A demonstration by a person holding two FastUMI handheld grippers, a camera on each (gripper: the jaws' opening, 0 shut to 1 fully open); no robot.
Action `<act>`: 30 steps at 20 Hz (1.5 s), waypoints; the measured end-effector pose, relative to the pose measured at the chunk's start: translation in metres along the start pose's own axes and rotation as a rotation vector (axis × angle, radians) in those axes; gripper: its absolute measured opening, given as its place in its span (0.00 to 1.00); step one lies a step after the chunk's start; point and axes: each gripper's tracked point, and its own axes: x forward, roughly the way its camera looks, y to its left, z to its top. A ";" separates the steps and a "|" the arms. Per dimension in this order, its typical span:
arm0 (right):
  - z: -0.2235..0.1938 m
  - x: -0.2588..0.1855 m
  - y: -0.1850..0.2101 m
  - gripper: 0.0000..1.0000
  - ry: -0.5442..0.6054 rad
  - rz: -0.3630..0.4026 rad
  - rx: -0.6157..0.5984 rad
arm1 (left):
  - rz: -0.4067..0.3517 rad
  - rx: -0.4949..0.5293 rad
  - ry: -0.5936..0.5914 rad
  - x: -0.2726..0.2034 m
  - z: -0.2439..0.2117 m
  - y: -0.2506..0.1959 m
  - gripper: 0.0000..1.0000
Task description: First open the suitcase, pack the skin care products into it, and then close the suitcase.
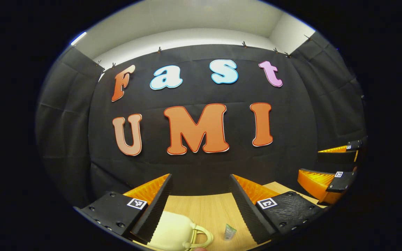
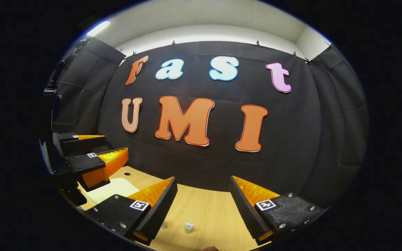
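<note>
**Here, both grippers hovered above the closed suitcase**

I held the left gripper [image 1: 201, 195] with jaws spread and empty; the cream suitcase [image 1: 173, 232] lay closed on the wooden table [image 1: 204, 209], below and slightly left of that gap, handle [image 1: 201, 237] facing right. A small skin care tube [image 1: 229, 232] stood just beside the handle. The right gripper [image 2: 202, 198], likewise spread, hung farther right, so I judged the left nearer for opening.

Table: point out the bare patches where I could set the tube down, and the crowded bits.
Bare wood runs from the small tube back to the black wall cloth, and to the tube's right in the right gripper view. It is crowded at the near left, where the cream suitcase and its handle lie close beside the tube.
</note>
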 end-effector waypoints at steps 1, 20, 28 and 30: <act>-0.001 -0.001 -0.002 0.95 0.003 -0.003 0.000 | -0.006 0.010 0.004 -0.001 -0.002 -0.001 1.00; -0.018 -0.001 -0.050 0.95 0.064 -0.201 -0.057 | -0.305 0.534 0.330 -0.002 -0.213 -0.021 0.96; -0.030 -0.015 -0.039 0.95 0.124 -0.321 -0.044 | -0.473 0.751 0.426 -0.008 -0.300 -0.019 0.91; -0.034 -0.018 -0.038 0.95 0.145 -0.341 -0.043 | -0.512 0.813 0.435 -0.017 -0.316 -0.020 0.91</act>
